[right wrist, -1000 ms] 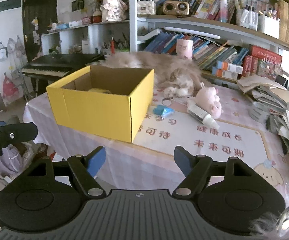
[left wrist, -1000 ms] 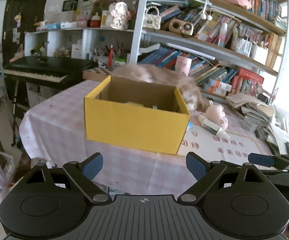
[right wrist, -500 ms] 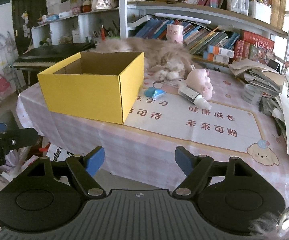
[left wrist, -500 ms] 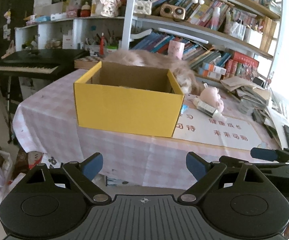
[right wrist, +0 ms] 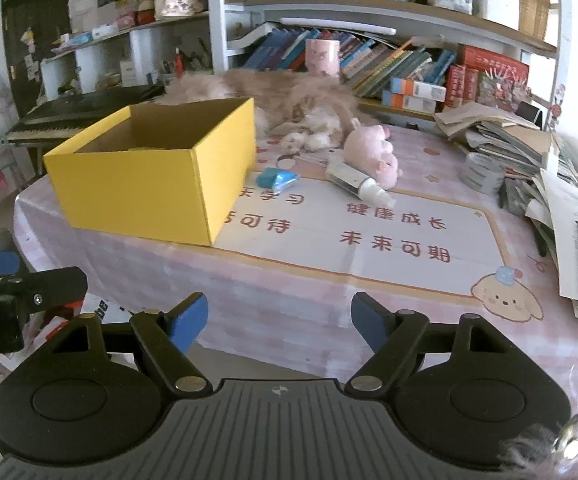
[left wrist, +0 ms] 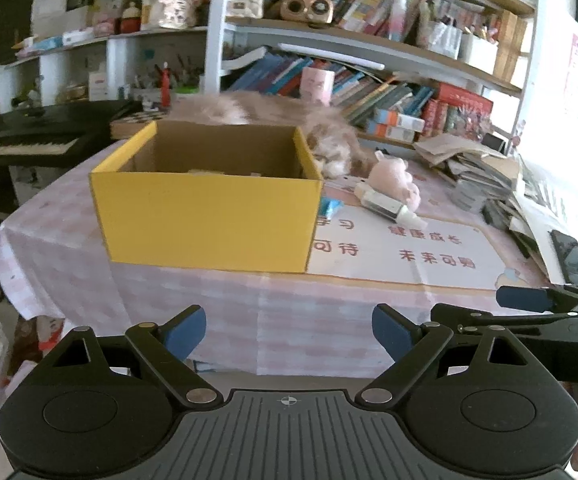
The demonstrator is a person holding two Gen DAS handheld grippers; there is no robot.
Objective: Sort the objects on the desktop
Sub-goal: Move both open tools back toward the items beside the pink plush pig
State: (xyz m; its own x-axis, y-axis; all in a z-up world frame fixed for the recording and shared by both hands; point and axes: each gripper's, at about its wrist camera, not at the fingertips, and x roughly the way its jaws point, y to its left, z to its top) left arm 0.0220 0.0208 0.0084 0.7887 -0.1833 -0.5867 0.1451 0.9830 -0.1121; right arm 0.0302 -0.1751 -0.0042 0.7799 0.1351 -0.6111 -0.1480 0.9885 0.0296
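One pink checked tablecloth (right wrist: 289, 292) fronts crowded bookshelves (right wrist: 389, 8).

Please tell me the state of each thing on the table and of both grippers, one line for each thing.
yellow box: open on top, upright, something pale inside.
blue packet: lying flat beside the box.
white bottle: lying on its side, against the pink plush.
pink plush toy: lying down.
tape roll: lying flat.
left gripper: open, empty.
right gripper: open, empty.
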